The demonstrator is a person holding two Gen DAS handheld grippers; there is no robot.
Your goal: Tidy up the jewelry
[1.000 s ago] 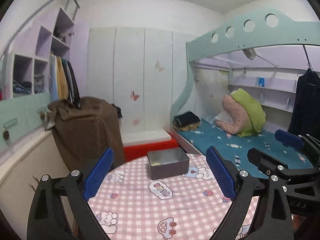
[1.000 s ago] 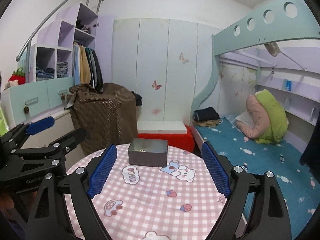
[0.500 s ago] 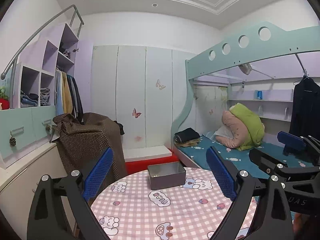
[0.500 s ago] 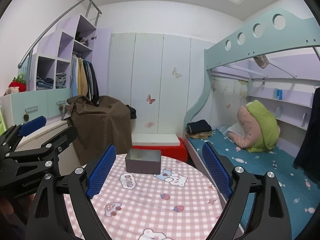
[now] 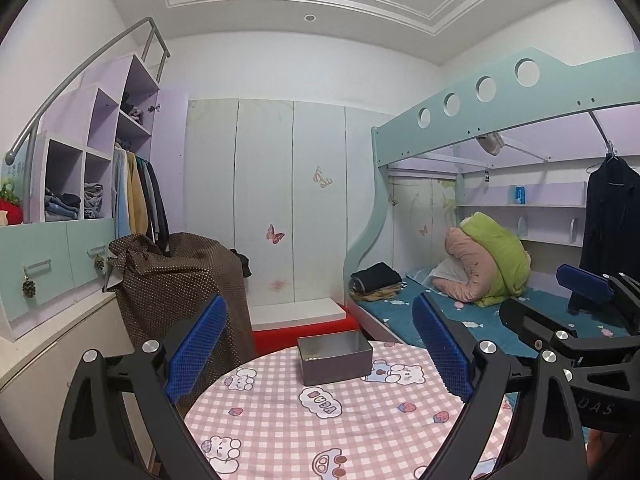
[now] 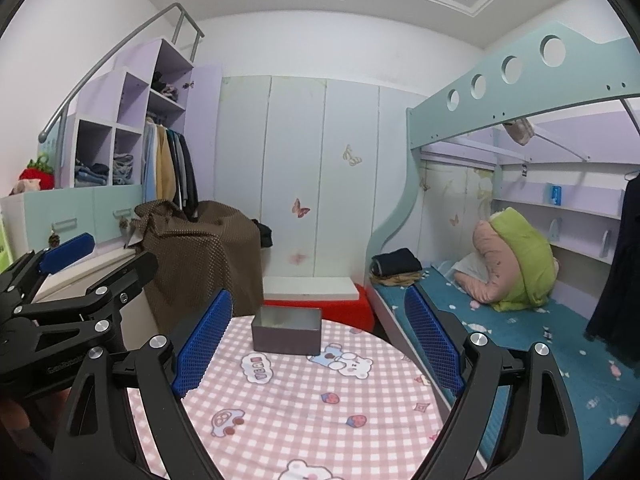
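A grey open-topped metal box (image 5: 334,356) stands at the far side of a round table with a pink checked cloth (image 5: 280,420); small pale jewelry pieces (image 5: 313,357) lie inside. The box also shows in the right wrist view (image 6: 286,329). My left gripper (image 5: 318,354) is open and empty, held above the table short of the box. My right gripper (image 6: 320,346) is open and empty, beside it to the right. Each gripper shows in the other's view: the right one (image 5: 580,312), the left one (image 6: 80,264).
A chair draped in brown dotted cloth (image 5: 180,288) stands behind the table on the left. A red and white step (image 5: 300,320) and a white wardrobe lie beyond. A bunk bed with a blue mattress (image 5: 460,316) runs along the right. A shelf unit (image 5: 80,184) is at left.
Both grippers have pulled back and tilted up: the box and table sit lower and farther in both views, and more ceiling shows. Both stay open.
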